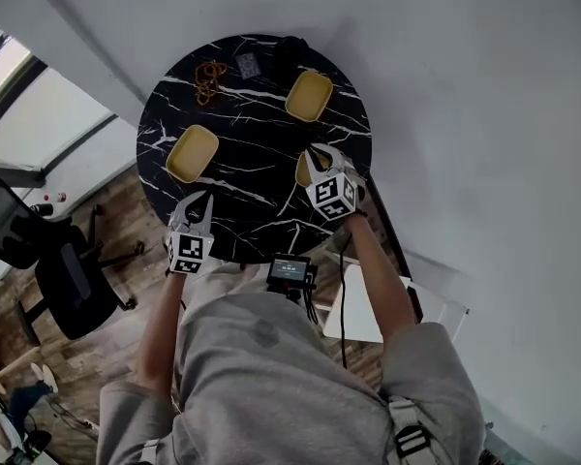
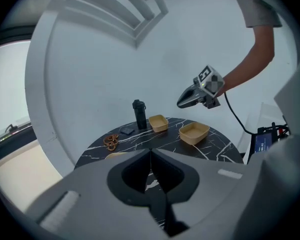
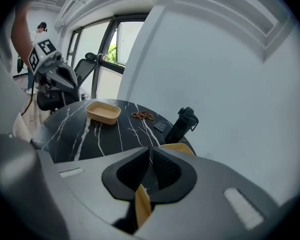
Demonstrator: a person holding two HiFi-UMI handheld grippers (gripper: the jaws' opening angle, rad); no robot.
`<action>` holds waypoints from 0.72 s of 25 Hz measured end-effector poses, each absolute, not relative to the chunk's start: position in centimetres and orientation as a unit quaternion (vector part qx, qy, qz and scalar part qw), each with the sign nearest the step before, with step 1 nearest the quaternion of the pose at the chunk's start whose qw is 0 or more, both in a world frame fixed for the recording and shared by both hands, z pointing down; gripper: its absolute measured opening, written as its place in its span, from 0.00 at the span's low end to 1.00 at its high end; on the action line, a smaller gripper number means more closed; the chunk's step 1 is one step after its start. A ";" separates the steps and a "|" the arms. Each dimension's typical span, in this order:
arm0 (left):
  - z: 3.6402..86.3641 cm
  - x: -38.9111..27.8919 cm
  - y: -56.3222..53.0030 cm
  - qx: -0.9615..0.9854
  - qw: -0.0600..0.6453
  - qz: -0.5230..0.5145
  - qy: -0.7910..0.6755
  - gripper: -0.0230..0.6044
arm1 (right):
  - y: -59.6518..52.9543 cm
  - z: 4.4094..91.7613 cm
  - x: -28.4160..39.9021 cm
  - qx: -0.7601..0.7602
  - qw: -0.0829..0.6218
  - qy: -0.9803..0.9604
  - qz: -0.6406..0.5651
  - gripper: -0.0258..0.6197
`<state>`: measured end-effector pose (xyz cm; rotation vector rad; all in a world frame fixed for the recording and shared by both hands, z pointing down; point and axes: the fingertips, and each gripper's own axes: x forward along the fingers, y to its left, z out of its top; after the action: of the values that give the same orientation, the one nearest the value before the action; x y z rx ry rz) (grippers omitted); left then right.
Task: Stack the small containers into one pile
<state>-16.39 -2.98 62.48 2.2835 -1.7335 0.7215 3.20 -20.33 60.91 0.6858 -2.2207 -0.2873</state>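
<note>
Though ajar, right fingers [image 3: 168,172] astride container [image 3: 142,206]

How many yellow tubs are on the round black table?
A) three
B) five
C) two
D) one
A: the far container, the left container and a third container, partly hidden under the right tongs, make three.

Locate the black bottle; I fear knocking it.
Left gripper view: the black bottle stands at the table's far edge, dark packet on its left, yellow container on its right.
</note>
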 end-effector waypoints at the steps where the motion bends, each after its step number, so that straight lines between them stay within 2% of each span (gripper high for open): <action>1: 62.6 -16.3 -2.8 0.770 0.094 0.243 -0.582 0.04 | -21.4 62.0 2.8 0.263 0.395 -0.872 -0.117 0.10; 11: 60.7 -14.9 -1.8 0.783 0.085 0.205 -0.582 0.04 | -28.3 70.6 1.0 0.226 0.464 -0.847 -0.125 0.14; 18: 61.1 -15.6 -1.1 0.767 0.098 0.209 -0.599 0.04 | -31.2 73.2 1.1 0.233 0.501 -0.824 -0.123 0.19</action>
<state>-15.62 -1.13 61.13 2.2693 -1.7725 0.6182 1.12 -31.17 73.24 0.5638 -1.9917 -0.2985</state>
